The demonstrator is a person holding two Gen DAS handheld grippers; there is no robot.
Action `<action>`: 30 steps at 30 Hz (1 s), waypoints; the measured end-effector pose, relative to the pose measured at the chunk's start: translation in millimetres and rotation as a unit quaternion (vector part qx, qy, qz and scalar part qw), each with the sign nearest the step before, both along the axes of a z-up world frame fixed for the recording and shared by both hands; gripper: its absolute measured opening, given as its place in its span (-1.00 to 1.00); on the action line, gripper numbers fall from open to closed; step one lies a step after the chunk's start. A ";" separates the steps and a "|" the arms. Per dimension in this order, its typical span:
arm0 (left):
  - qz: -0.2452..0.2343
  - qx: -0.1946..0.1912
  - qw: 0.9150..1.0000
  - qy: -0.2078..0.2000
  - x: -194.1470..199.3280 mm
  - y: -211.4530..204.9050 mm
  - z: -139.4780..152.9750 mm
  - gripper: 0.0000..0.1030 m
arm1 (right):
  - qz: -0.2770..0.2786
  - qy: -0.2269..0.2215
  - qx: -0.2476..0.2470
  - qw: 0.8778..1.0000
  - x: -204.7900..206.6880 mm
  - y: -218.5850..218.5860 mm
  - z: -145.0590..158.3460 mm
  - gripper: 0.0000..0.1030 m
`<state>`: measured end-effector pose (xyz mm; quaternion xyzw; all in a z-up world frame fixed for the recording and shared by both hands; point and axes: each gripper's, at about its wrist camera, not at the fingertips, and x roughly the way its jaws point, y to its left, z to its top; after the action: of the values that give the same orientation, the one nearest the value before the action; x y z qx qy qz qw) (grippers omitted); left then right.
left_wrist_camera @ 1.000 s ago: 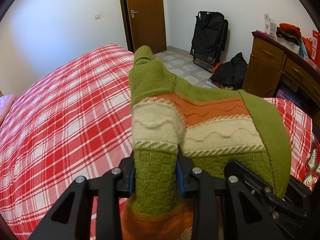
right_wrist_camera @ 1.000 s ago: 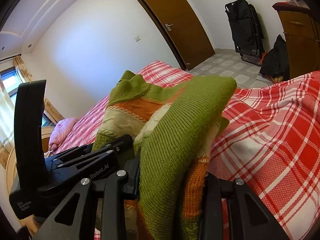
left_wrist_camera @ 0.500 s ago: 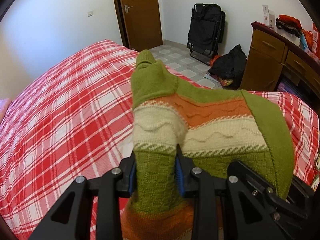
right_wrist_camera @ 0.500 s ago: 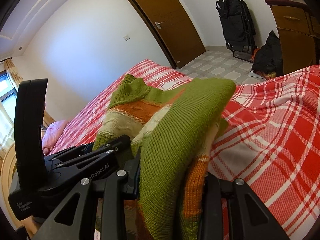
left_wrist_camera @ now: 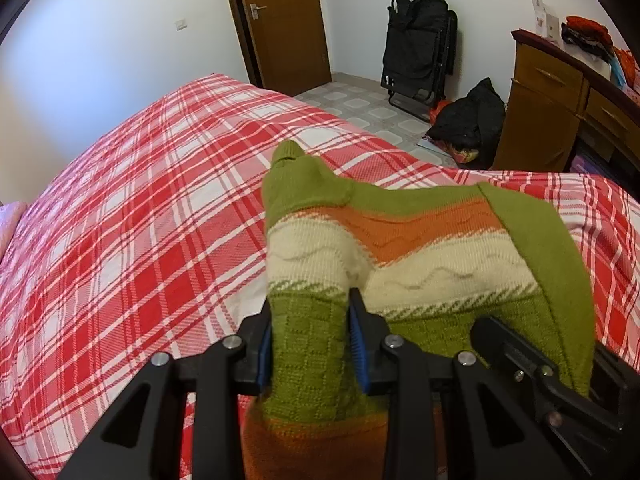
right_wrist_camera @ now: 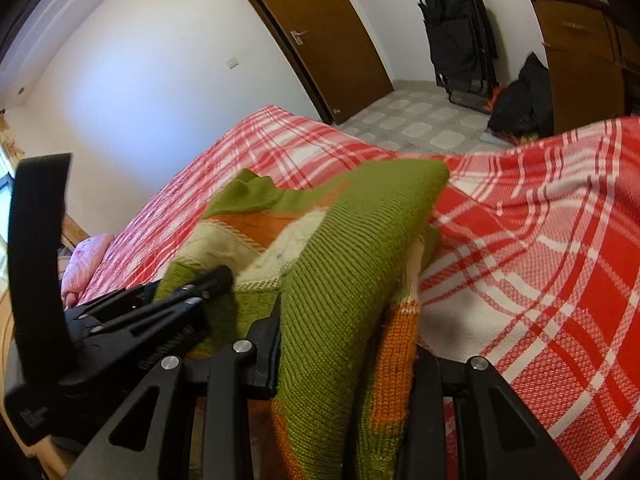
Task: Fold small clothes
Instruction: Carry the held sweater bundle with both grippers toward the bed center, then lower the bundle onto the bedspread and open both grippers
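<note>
- Both of my grippers have sunk toward the bed (left_wrist_camera: 120,240) since a second ago; the plaid cover fills more of each view and the door (left_wrist_camera: 280,20) sits higher.
- My left gripper (left_wrist_camera: 310,344) is clamped on a bunched green fold of the knitted sweater (left_wrist_camera: 420,256), blue pads pressing it from both sides.
- My right gripper (right_wrist_camera: 344,344) grips the sweater's other edge, green and orange knit wedged between its fingers.
- Between them the sweater hangs in green, cream and orange bands, its far end touching or just above the cover; I cannot tell which.
- From the right wrist, the raised knit and the left gripper's black body block much of the bed.
- Beyond the bed: a folded black chair (left_wrist_camera: 416,44) against the wall, a dark bag (left_wrist_camera: 468,120) on the tiled floor, a wooden dresser (left_wrist_camera: 552,108) beside it.
</note>
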<state>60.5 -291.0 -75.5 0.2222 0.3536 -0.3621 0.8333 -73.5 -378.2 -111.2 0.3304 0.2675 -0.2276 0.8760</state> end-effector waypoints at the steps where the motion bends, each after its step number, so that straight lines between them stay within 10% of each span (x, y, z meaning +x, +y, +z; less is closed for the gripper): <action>1: 0.001 0.000 1.000 0.003 0.9 -0.3 -0.7 -0.30 | -0.002 -0.001 0.009 1.000 0.2 -2.7 -3.1 -0.32; 13: 0.034 -0.024 0.998 0.052 26.2 22.2 -16.4 0.79 | 0.002 -0.006 0.050 0.999 -3.6 -17.2 -16.1 -0.16; 18: 0.047 -0.065 0.988 0.132 48.3 53.0 -17.9 0.90 | 0.002 0.001 0.044 0.999 -2.8 -18.3 -13.2 -0.07; 30: 0.090 -0.049 0.990 0.093 45.2 57.7 -23.5 1.00 | 0.010 0.028 0.053 0.998 30.7 -52.0 -16.5 -0.07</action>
<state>105.7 -233.3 -99.0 0.1137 0.4298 -0.3218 0.8360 -42.8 -430.3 -127.7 0.3670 0.3066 -0.2134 0.8520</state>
